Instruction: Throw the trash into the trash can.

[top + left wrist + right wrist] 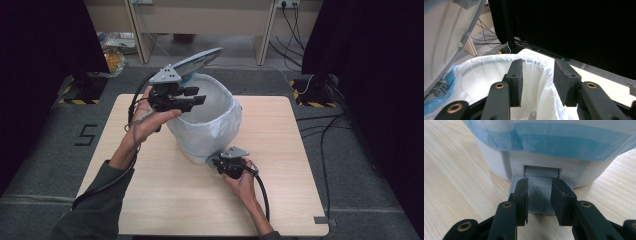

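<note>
A: Where is the pedal bin (207,125)?
B: On the wooden table (165,200), a little toward twelve o'clock of its middle. It is white, lined with a white bag (486,67) that has a blue band (564,142) near the base.

A: And its lid (197,61)?
B: Raised, tilted up at about eleven o'clock of the bin's opening.

A: What is the left gripper (192,99) doing?
B: It hovers at ten o'clock of the bin, over the rim, level. In the left gripper view its jaws stand apart above the open mouth of the bag, with nothing between the pads (517,80). So it is partly open and holds nothing.

A: The right gripper (539,197)?
B: It sits at six o'clock of the bin, low at the base, in the person's right hand (245,182). In the right gripper view its jaws lie over the grey pedal (540,195), one at each side of the ribbed plate. Whether the pads actually squeeze the pedal I cannot tell.
</note>
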Demonstrator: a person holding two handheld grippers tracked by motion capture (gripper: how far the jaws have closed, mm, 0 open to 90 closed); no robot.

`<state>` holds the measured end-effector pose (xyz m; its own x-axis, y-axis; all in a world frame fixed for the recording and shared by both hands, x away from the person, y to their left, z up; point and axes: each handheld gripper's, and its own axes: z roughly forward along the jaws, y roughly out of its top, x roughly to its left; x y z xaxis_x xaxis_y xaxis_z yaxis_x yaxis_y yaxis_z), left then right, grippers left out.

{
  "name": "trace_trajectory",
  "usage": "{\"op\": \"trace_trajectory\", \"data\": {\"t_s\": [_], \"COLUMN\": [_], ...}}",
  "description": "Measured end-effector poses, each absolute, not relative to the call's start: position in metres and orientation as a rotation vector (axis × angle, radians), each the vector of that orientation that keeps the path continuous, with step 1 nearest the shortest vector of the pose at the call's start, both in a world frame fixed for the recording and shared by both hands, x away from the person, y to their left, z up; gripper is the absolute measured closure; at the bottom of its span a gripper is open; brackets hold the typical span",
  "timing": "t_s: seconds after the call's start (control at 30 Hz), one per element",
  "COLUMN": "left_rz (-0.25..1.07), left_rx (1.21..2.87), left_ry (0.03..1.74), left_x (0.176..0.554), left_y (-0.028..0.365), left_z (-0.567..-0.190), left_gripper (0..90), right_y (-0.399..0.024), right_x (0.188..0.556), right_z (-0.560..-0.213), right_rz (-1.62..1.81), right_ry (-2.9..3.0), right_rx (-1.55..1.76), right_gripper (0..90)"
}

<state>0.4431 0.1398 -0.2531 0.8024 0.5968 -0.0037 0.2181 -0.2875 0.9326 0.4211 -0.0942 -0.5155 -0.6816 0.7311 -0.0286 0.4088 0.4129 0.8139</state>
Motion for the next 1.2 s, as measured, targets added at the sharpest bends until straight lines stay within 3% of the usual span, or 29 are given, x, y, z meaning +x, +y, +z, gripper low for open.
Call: {"op": "trace_trajectory", "data": {"t_s": [0.83, 1.2], "left_rz": [0.379, 0.375], "left_rx": [1.878, 1.901], "left_ry": [0.597, 0.579], "left_x": [0.396, 0.377], "left_y": [0.175, 0.181], "left_z": [-0.282, -0.299], "left_gripper": [41.7, 39.2], "right_y": [-0.094, -0.094], "right_x": [0.421, 0.421], "right_z": [-0.515, -0.516], "right_rz": [1.164, 1.165], "right_ry": [2.292, 2.291], "right_rx": [0.981, 0.980], "right_gripper": [66.9, 66.9]}}
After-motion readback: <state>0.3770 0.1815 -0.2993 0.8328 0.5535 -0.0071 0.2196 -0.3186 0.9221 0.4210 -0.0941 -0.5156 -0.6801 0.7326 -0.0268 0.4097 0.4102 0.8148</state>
